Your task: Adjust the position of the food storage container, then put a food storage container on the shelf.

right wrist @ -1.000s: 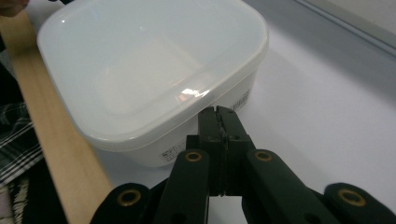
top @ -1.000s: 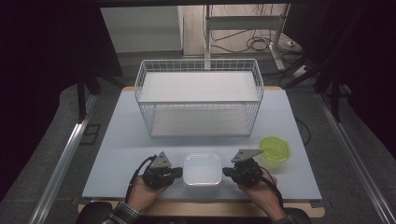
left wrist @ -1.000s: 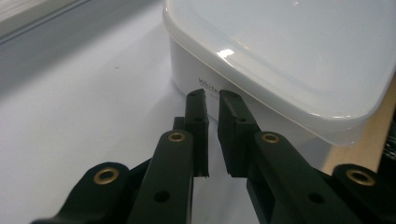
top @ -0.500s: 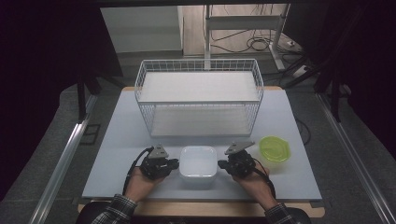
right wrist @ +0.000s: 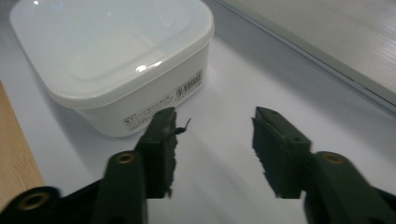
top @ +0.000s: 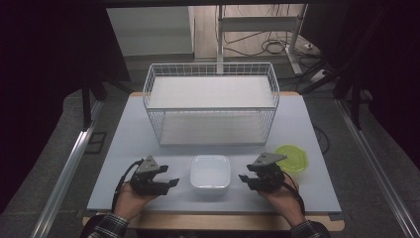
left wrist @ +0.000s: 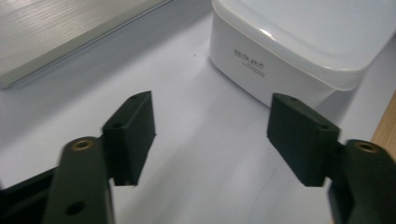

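A white, square plastic container (top: 210, 173) sits on the pale table mat (top: 124, 148) near the front edge; it also fills the top right of the left gripper view (left wrist: 299, 42) and the top left of the right gripper view (right wrist: 107, 56). My left gripper (top: 171, 183) (left wrist: 210, 107) is a short way to its left, pointing at it. My right gripper (top: 242, 177) (right wrist: 212, 116) mirrors it on the other side. Both sets of jaws have just been opening and stand open, with only bare mat between them. Neither touches the container.
A white wire basket (top: 210, 104) with a flat shelf stands across the back half of the mat. A round green lid (top: 292, 158) lies just right of my right gripper. The wooden table edge (top: 213, 223) runs along the front.
Both grippers were tight against the container's sides; now they have drawn away sideways and their jaws have spread. The container sits slightly farther from the front edge than a second ago.
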`<state>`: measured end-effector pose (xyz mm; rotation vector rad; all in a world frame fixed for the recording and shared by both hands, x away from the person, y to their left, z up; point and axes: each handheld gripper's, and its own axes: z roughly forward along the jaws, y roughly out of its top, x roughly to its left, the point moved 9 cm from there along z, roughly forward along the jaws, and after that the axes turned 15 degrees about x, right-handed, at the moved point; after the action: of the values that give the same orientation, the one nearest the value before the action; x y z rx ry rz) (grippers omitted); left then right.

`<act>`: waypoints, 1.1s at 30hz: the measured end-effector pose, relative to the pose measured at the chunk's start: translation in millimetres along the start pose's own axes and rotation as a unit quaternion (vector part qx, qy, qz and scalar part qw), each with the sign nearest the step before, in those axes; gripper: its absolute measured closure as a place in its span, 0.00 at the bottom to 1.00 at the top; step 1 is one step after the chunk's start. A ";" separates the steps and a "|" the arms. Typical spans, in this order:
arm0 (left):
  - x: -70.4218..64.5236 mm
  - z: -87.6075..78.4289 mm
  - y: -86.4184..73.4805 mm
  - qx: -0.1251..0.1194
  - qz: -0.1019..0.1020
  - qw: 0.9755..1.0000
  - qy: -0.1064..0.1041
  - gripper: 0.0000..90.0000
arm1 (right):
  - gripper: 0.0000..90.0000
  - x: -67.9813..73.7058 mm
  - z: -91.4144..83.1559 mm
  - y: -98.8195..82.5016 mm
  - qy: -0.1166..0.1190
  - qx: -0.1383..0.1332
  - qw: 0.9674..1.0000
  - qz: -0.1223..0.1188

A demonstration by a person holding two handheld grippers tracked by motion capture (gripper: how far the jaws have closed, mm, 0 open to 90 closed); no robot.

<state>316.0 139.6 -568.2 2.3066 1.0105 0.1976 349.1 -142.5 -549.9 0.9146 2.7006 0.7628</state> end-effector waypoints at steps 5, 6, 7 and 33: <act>-8.2 -0.3 2.9 -0.010 0.000 1.000 -0.009 0.21 | 0.39 1.7 -6.3 4.0 -0.001 -0.025 1.000 0.005; -11.2 0.3 3.2 -0.010 0.004 1.000 -0.013 0.20 | 0.37 2.2 -6.9 4.4 0.001 -0.027 1.000 0.004; -15.0 1.9 3.3 -0.009 0.011 1.000 -0.012 0.19 | 0.34 2.9 -7.5 5.2 0.003 -0.032 0.999 0.004; -13.2 14.0 -0.4 0.010 0.049 0.998 0.025 0.06 | 0.11 2.2 0.3 4.4 0.010 -0.035 0.999 0.013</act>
<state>311.7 123.9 -578.4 2.3824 0.9293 0.2859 349.8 -138.0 -547.9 0.9317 2.6655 0.8710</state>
